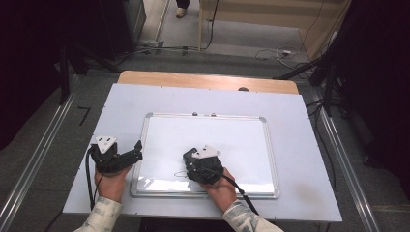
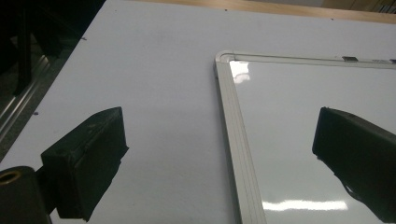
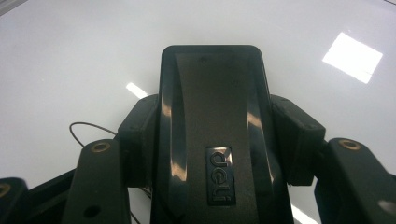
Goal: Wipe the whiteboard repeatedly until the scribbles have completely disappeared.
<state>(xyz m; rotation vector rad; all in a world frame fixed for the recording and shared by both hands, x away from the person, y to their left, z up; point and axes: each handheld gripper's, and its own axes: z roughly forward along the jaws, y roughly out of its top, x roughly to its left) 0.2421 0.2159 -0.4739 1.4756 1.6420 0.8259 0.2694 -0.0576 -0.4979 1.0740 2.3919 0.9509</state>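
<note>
Right gripper pinching eraser on whiteboard; scribble remains, unwiped. Left gripper spread, astride frame.

The right gripper covers most of the thin black pen line drawn on the white, metal-framed whiteboard, so its shape cannot be told. In the right gripper view, the glossy black plastic eraser runs off the bottom edge and hides the board beneath it.
</note>
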